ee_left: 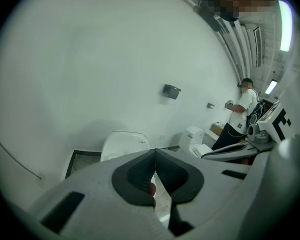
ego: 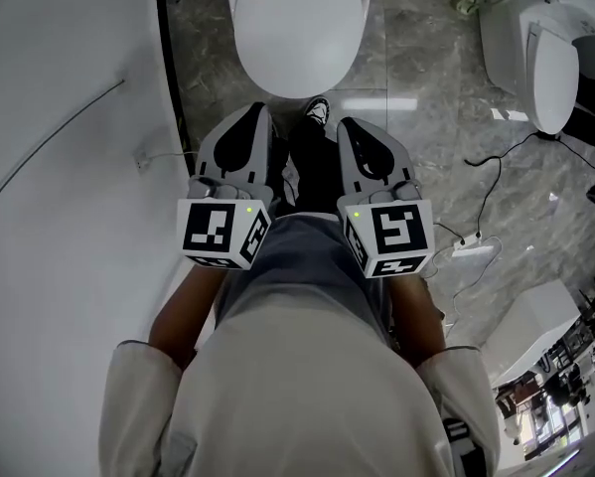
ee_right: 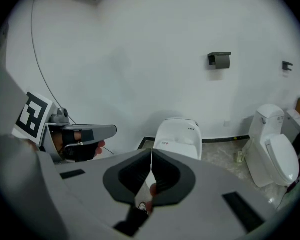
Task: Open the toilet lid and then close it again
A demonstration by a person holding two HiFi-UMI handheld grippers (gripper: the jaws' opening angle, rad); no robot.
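A white toilet stands on the marble floor ahead of me with its lid down; it also shows in the left gripper view and the right gripper view. My left gripper and right gripper hang side by side above my legs, short of the bowl's front edge. Both point forward and down at the toilet. The left gripper has its jaws shut with nothing between them, and so has the right gripper. Neither touches the toilet.
A white wall runs close along the left. A second toilet stands at the right, with cables and a white box on the floor. Another person stands further back. A paper holder hangs on the wall.
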